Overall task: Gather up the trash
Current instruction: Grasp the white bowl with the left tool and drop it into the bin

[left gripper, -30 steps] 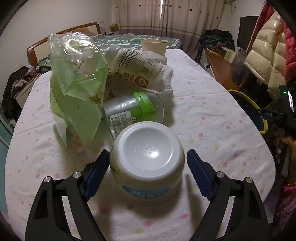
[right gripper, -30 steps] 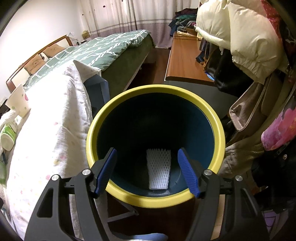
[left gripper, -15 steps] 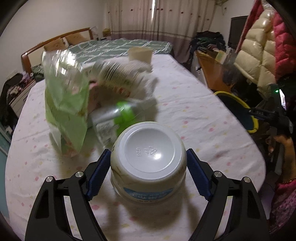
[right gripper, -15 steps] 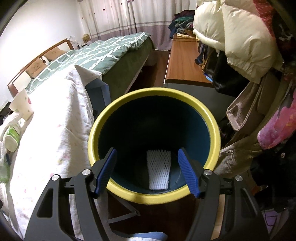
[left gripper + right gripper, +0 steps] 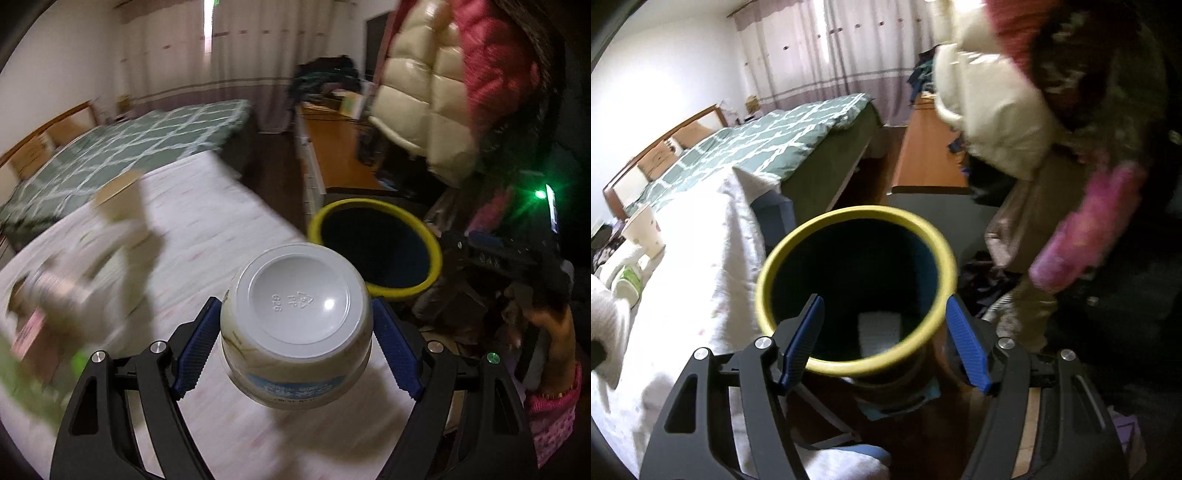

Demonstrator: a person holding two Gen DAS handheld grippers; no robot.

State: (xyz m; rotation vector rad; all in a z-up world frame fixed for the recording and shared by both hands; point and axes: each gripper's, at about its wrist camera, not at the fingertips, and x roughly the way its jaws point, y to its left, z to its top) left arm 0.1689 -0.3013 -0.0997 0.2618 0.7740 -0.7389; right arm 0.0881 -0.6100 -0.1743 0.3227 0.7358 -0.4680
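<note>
Left gripper [image 5: 295,345]: blue pads pressed on both sides of a white plastic tub [image 5: 297,325], held bottom toward the camera, moulded recycling mark readable on the base, blue label band on the lower side. Jaws stand fairly wide because the tub is wide; the grip is closed on it. Tub is clear of the table [image 5: 207,221], hanging over the table's near edge area, with the bin [image 5: 436,254] just beyond it on the right in the left wrist view.

The bin is dark blue inside with a yellow rim and stands on the floor beside the table. Right wrist view looks straight down into it: a white foam net sleeve [image 5: 879,328] lies at the bottom.

Right gripper [image 5: 884,345]: jaws parted, nothing between the pads; the bin's rim shows through the gap. The pads hang over the near rim of the bin; whether they touch it cannot be told. The right gripper [image 5: 495,254] also shows in the left wrist view, beside the bin on the right, held by a hand [image 5: 550,325] with a pink patterned sleeve cuff.

Remaining trash on the table is blurred in the left wrist view: a paper cup [image 5: 118,199], a green plastic bag [image 5: 22,376] at the left edge. Right wrist view gives the cup [image 5: 644,230] and a green-capped bottle [image 5: 628,280] at far left on the white floral cloth.

Background: bed with a green checked cover [image 5: 768,144], and puffer jackets [image 5: 436,103] hanging above the bin.
</note>
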